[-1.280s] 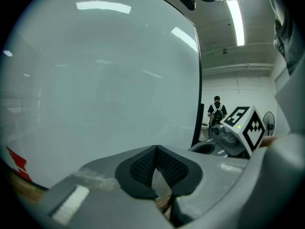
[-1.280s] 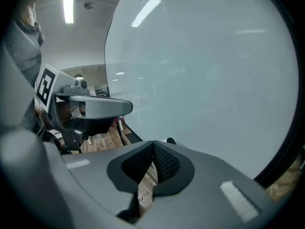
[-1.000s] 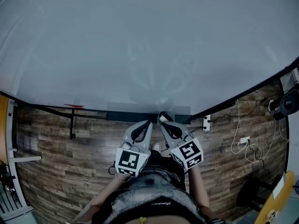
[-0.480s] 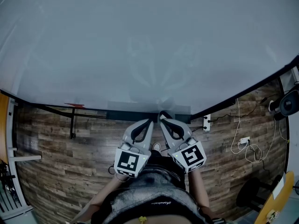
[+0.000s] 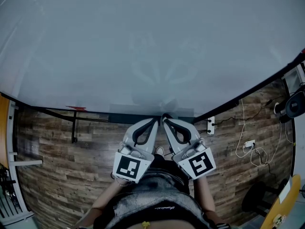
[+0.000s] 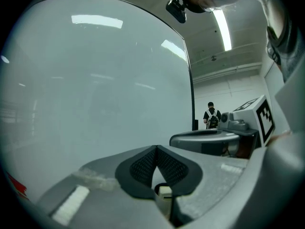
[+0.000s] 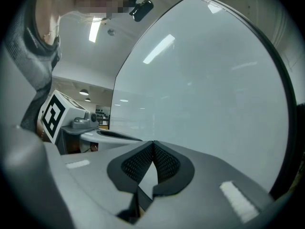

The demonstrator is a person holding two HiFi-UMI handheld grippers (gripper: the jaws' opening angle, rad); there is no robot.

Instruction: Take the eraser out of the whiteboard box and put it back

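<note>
The whiteboard (image 5: pixel 143 42) fills the upper head view. Its grey box (image 5: pixel 128 111) runs along the board's lower edge. I cannot make out the eraser in any view. My left gripper (image 5: pixel 156 120) and right gripper (image 5: pixel 164 119) point side by side at the box, tips almost meeting just below it. In the left gripper view the left gripper (image 6: pixel 155 148) is shut, pads pressed together with nothing between them. The right gripper (image 7: pixel 152 143) is likewise shut and empty, facing the whiteboard (image 7: pixel 214 89). Each gripper view shows the other gripper beside it.
A red object (image 5: pixel 75 108) lies at the board's lower edge to the left. On the wooden floor are a power strip (image 5: pixel 210 126), white cables (image 5: pixel 250 147) and a black stand leg (image 5: pixel 74 128). A person (image 6: pixel 211 114) stands far off beyond the board.
Both grippers have risen and levelled out, the right one more. Their marker cubes have slid lower and outward in the head view. The jaws have stayed shut.
</note>
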